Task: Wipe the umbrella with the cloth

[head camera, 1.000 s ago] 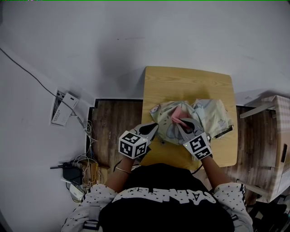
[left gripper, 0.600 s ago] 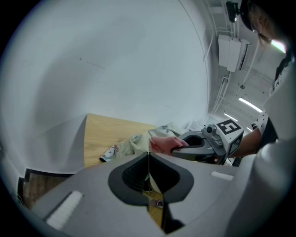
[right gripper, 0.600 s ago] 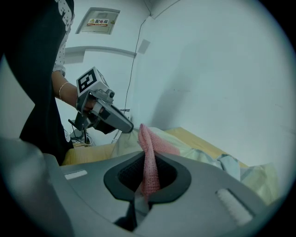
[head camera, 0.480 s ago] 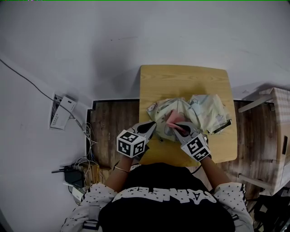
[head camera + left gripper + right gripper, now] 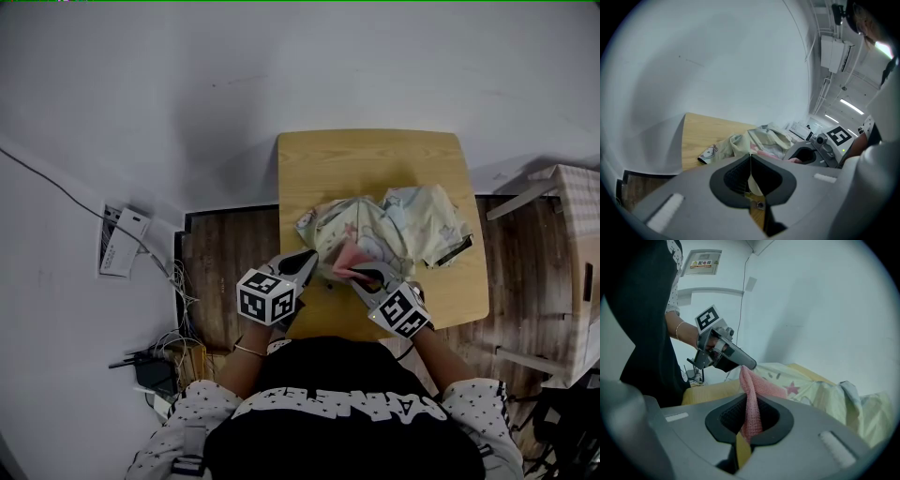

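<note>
1 wooden surface (image 5: pixel 375 159). 1 pale printed umbrella (image 5: pixel 412 220), collapsed and crumpled on the surface's near half. 1 left gripper (image 5: pixel 312 262), fingers (image 5: pixel 731 174) clenched on a pale fold of the umbrella. 1 right gripper (image 5: pixel 361 275), fingers (image 5: pixel 729 416) grasping 1 pink cloth (image 5: pixel 752 385), which lies against the umbrella.

A plain, office-like room: white walls (image 5: pixel 281 66), wood floor (image 5: pixel 225 272), a small desk (image 5: pixel 375 159), loose cables (image 5: pixel 176 336) along the wall.

Only the wall sign (image 5: pixel 701 262) is reading clearly, it's showing 配电箱 (the shirt lettering (image 5: pixel 342 409) is coming out too cut off to read)
</note>
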{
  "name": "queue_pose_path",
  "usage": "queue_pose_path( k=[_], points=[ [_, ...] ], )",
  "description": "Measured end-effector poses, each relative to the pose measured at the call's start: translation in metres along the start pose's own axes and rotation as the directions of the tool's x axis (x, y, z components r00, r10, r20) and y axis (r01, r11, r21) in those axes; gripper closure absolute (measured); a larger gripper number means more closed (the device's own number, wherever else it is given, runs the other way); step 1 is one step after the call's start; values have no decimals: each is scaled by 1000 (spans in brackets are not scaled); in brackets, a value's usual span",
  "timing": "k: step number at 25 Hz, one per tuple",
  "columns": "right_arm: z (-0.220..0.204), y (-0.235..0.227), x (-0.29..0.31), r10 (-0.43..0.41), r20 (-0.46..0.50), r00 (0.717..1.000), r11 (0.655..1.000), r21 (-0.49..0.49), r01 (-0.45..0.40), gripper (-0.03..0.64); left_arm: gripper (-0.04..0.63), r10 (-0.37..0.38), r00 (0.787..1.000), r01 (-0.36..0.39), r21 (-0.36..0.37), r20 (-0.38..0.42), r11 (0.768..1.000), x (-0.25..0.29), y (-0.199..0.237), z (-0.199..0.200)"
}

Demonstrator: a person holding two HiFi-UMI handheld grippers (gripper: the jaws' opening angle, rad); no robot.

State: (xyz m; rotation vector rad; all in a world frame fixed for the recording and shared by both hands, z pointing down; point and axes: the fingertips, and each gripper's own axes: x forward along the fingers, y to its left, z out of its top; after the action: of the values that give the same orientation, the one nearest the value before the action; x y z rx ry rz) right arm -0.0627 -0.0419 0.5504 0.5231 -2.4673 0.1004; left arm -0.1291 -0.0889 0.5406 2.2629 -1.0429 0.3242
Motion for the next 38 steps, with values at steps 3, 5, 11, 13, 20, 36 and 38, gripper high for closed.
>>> queue_pose_path(
  k=[3, 5, 11, 13, 20, 36, 38],
  points=[
    [-4, 7, -1, 15, -8, 1000, 1000, 9, -15, 584, 588, -3, 1000, 3, 2, -3, 1000, 1, -1, 0],
    [-8, 12, -1, 29, -14, 999, 999, 19, -29, 584, 588, -4, 1000, 4, 2, -4, 1000, 1, -1, -1],
    [-9, 29, -3, 66, -20, 998, 998, 23, -66, 584, 588, -4, 1000, 4, -2, -7, 1000, 0, -1, -2],
    [-11, 33, -4, 74, -23, 997, 997, 24, -73, 584, 588, -5, 1000, 5, -3, -8, 1000, 1, -1, -3],
    [-17, 53, -5, 127, -41, 991, 992, 17, -126, 584, 588, -14, 1000, 14, 0, -18, 1000, 3, -3, -6],
    [49, -15, -35, -111, 99, 989, 962, -239, 132, 584, 588, -1, 1000, 1, -17, -10, 1000, 3, 0, -7],
    [58, -26, -34, -156, 97, 983, 930, -320, 179, 584, 588, 1, 1000, -1, -19, -9, 1000, 2, 0, -7]
  ],
)
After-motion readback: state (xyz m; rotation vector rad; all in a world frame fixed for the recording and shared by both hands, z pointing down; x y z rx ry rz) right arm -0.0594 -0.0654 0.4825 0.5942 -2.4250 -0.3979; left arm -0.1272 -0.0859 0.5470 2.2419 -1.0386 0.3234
